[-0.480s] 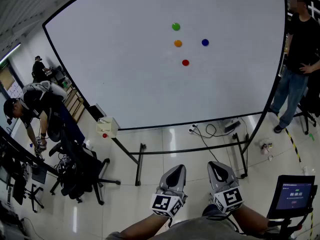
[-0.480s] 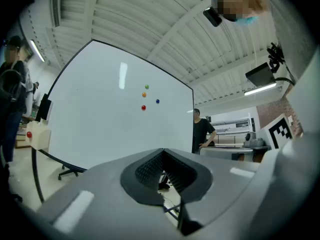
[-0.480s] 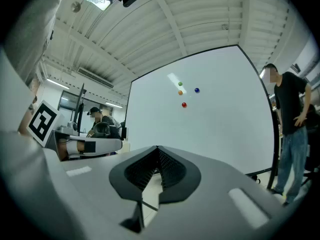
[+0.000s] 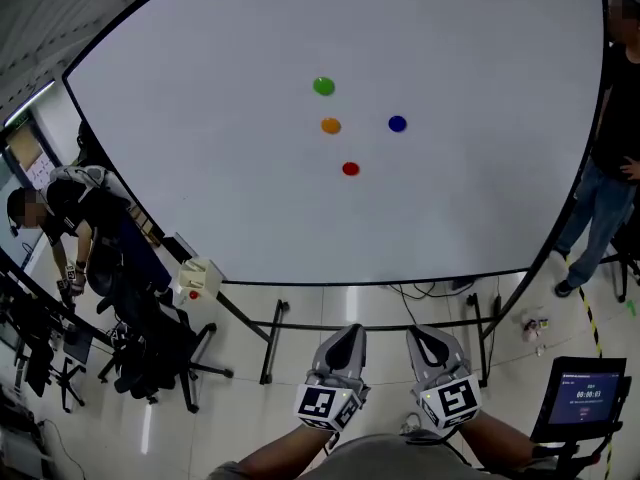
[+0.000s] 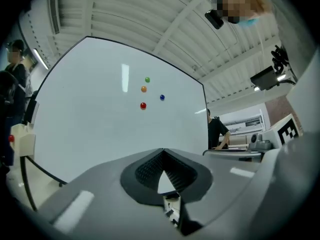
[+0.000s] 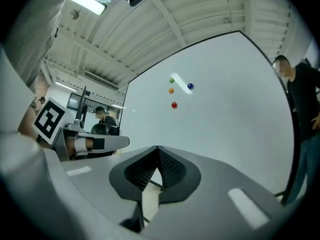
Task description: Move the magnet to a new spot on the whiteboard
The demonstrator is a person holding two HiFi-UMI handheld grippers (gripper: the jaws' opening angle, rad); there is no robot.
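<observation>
Now left claw (image 4: 345, 334) and right claw (image 4: 428, 336) are closed, empty; red magnet (image 4: 350, 169) seems light, slippery: I would grip its rim.

Two grippers were counted, the left gripper (image 4: 341, 340) and the right gripper (image 4: 428, 340). Well ahead of their fingers stood one whiteboard (image 4: 200, 158) carrying four magnets: one green magnet (image 4: 323, 86), one orange magnet (image 4: 331, 125), one blue magnet (image 4: 397, 123) and one red magnet (image 4: 350, 169). Two bystanders appeared, one person at the left (image 4: 70, 213) and one person at the right (image 4: 615, 138), both well apart from the fingers. One white box (image 4: 198, 278) sat left of the fingers, and one screen (image 4: 585, 393) near their right.
</observation>
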